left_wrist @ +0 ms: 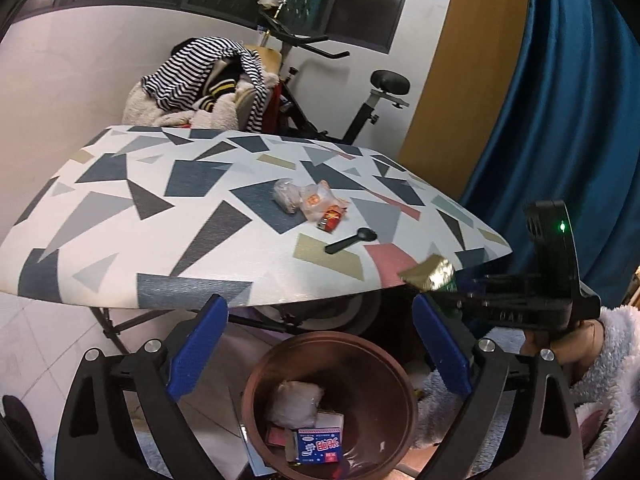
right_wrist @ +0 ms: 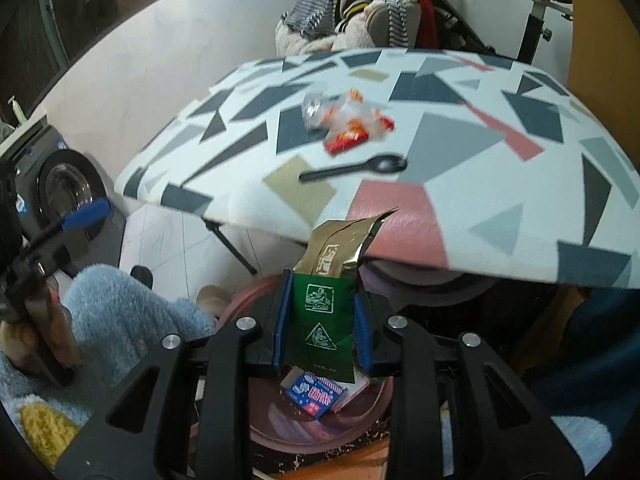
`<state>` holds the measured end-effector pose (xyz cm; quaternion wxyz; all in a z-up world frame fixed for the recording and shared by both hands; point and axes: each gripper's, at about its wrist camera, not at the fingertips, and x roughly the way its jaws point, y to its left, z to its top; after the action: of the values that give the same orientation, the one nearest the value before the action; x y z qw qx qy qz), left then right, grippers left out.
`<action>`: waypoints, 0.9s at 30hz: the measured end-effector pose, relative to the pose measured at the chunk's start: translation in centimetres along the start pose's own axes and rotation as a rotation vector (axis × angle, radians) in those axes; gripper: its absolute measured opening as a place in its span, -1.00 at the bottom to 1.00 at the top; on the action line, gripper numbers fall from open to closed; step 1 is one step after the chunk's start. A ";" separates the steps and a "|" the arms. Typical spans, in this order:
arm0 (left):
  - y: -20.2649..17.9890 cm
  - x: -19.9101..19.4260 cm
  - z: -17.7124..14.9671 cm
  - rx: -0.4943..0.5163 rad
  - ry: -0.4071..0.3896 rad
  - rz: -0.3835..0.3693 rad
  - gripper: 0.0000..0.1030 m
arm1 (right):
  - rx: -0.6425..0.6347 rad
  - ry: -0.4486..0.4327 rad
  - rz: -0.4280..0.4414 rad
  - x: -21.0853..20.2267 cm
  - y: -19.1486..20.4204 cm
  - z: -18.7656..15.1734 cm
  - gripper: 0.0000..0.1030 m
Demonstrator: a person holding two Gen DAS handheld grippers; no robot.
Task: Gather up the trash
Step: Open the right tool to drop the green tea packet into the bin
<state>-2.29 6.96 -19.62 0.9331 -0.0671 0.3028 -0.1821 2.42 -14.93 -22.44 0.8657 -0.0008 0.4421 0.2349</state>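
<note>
**Drop step: green-and-gold pouch over the bin**

Folding table with a white cloth patterned in grey, navy and pink triangles (left_wrist: 120, 216) stands against a pale wall; an exercise bike and a chair heaped with striped clothing sit behind it. A round reddish-brown plastic bin (left_wrist: 276, 364) stands on the floor below the table's near edge.

Step in hand, as judged: carrying one item to the bin. The right gripper (right_wrist: 320, 320) pinches a flat green foil pouch with a torn gold top (right_wrist: 322, 308) between its blue pads, held upright just above the bin's mouth. The left gripper (left_wrist: 320, 344) is spread wide with nothing between its jaws, hovering over the same bin.

Next move likely calls for the right jaws to part so the pouch falls inside the rim, not onto the floor; the light foil may cling to a pad.

Left on the table, toward its far right part: a crumpled clear plastic bag cluster with orange print (left_wrist: 304, 200), a small red wrapper (left_wrist: 332, 220) touching it, and a black plastic spoon (left_wrist: 348, 242) nearer the front edge.

View differences: left wrist view shows the bin's contents plainly, a white wad (left_wrist: 296, 404) and a blue printed carton (left_wrist: 320, 444), and the right gripper from the side. Right wrist view shows the pouch's printed face and a washing machine (right_wrist: 64, 188) at left.
</note>
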 end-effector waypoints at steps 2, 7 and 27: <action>0.2 -0.1 -0.2 -0.003 -0.001 0.014 0.79 | -0.004 0.014 -0.001 0.4 0.2 -0.3 -0.42; 0.4 0.0 -0.5 -0.011 -0.003 0.040 0.81 | -0.014 0.058 0.003 1.6 0.7 -1.1 -0.42; 0.1 1.3 -1.1 -0.002 0.050 0.104 0.83 | 0.005 0.074 -0.004 2.7 0.8 -2.3 0.47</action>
<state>-1.88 6.54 -21.24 0.9334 -0.0473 0.3293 -0.1346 1.70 -13.62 -25.71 0.8491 -0.0081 0.4746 0.2319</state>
